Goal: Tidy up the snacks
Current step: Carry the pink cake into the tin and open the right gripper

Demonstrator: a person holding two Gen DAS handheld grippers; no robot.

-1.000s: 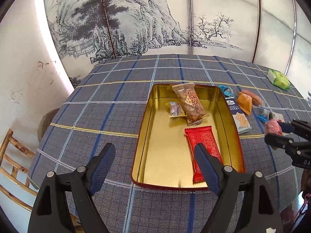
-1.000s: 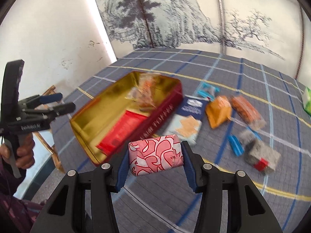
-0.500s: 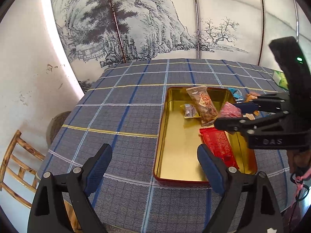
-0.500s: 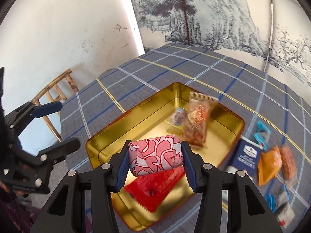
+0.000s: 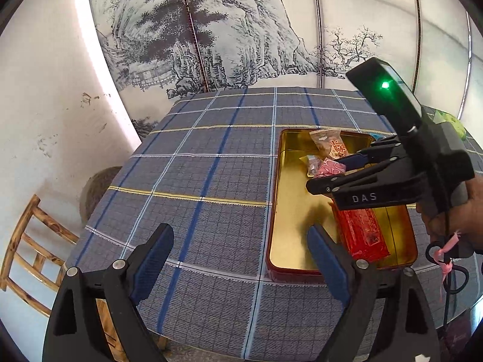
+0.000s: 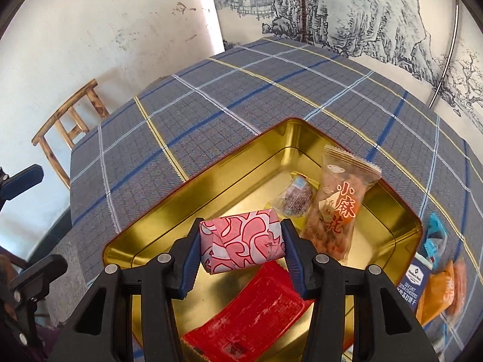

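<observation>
Swung across from the loose snacks on the right to a spot above the gold tin (image 6: 181,199) within the last second, right hand-held gripper (image 6: 241,246) carrying the pink patterned packet (image 6: 241,244) with it. Shifted a little as well, left wrist view, so that the tin (image 5: 276,211) now sits to its right rather than straight ahead.

Largest first: checked surface (image 5: 211,166), with the tin lying long axis running away from the near edge. Inside it, flat on the floor: red bar (image 6: 250,316) along the near part, long axis roughly with the tin's; orange-lettered peanut bag (image 6: 338,208) toward the far end; small clear-wrapped sweet (image 6: 294,200) just beside that bag.

Clamped on the pink packet, right hand-held gripper, pads pressing on the packet's two short ends, long axis crosswise between the fingers. Hangs directly over the tin's middle, above the gap between red bar and small sweet, not yet touching anything below. Seen from the left wrist view as well, packet (image 5: 329,167) poised above the tin's far half.

Spread wide and holding nothing, left hand-held gripper (image 5: 241,256), low over the surface's near edge, just left of the tin.

Probably only a short drop straight down and a release needed; some risk of landing on the red bar's end.
</observation>
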